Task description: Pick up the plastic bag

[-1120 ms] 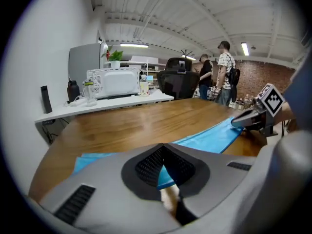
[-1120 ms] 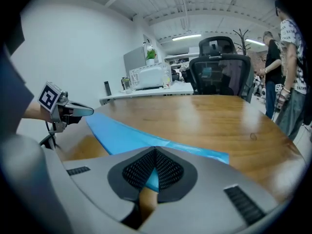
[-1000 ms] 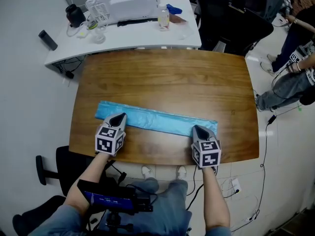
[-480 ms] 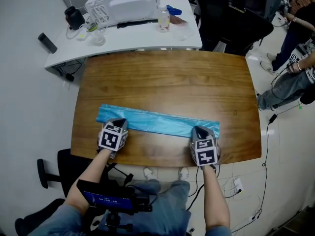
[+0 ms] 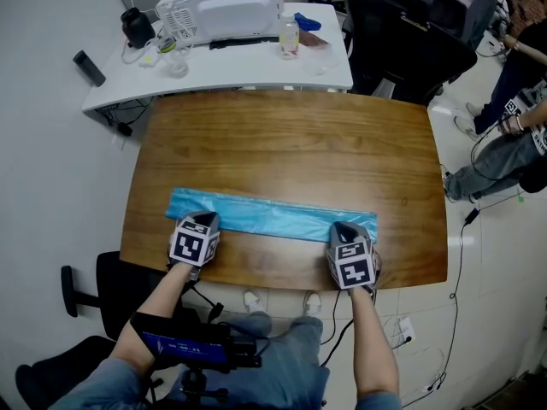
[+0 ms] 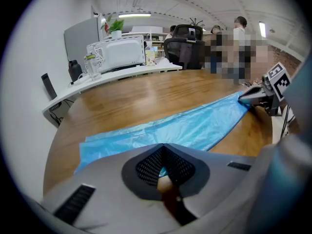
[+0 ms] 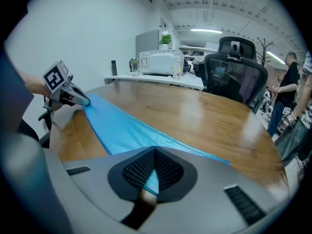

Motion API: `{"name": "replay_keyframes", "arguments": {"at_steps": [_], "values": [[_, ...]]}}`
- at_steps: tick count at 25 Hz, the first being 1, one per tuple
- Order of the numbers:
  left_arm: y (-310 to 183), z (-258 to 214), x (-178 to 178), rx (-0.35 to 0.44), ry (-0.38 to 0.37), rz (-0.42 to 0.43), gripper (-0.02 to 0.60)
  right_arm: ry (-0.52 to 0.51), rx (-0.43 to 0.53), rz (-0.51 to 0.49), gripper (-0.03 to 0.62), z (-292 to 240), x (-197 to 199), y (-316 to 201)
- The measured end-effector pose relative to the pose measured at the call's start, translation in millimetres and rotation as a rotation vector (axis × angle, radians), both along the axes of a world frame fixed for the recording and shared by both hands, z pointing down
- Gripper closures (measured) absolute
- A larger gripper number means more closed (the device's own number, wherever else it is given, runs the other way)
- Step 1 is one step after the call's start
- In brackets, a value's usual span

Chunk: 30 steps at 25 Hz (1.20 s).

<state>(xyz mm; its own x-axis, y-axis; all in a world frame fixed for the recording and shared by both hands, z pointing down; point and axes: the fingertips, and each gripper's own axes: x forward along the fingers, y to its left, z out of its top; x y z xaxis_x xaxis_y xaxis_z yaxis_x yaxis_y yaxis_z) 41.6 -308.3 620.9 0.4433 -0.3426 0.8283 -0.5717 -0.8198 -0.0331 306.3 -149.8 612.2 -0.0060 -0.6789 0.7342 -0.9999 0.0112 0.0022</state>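
A long blue plastic bag [image 5: 273, 214] lies flat across the near part of the wooden table [image 5: 291, 139]. My left gripper [image 5: 205, 219] is shut on the bag's near edge close to its left end. In the left gripper view blue film shows pinched in that gripper [image 6: 163, 165], and the bag [image 6: 190, 126] runs off to the right gripper [image 6: 257, 96]. My right gripper [image 5: 340, 227] is shut on the near edge close to the right end. Its own view shows the film caught in the right gripper [image 7: 153, 174], with the bag [image 7: 122, 130] stretching to the left gripper [image 7: 73, 97].
Behind the table a white desk [image 5: 256, 67] carries a white microwave-like appliance [image 5: 224, 7], a bottle [image 5: 289, 38] and small items. Black office chairs [image 5: 410, 41] stand at the back right, people [image 5: 513, 109] at the far right. Another chair [image 5: 102, 289] stands near left.
Both grippers and the bag have shifted slightly toward the table's near edge. Both grips stay as they were.
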Motion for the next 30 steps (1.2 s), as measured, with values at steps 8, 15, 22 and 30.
{"name": "replay_keyframes", "arguments": {"at_steps": [8,15,22,30], "values": [[24.5,0.4,-8.3,-0.012,0.007,-0.052,0.574,0.002,-0.014,-0.063,0.594,0.1,3.5,3.7],[38.2,-0.5,-15.4,-0.005,0.009,-0.100,0.574,-0.010,-0.003,-0.084,0.594,-0.9,1.5,9.6],[40.0,-0.7,-15.8,0.027,-0.007,-0.107,0.575,-0.021,0.032,-0.083,0.594,1.0,4.1,8.7],[45.4,-62.9,17.7,0.165,0.181,-0.145,0.574,-0.096,0.223,-0.132,0.594,-43.7,0.6,4.1]]}}
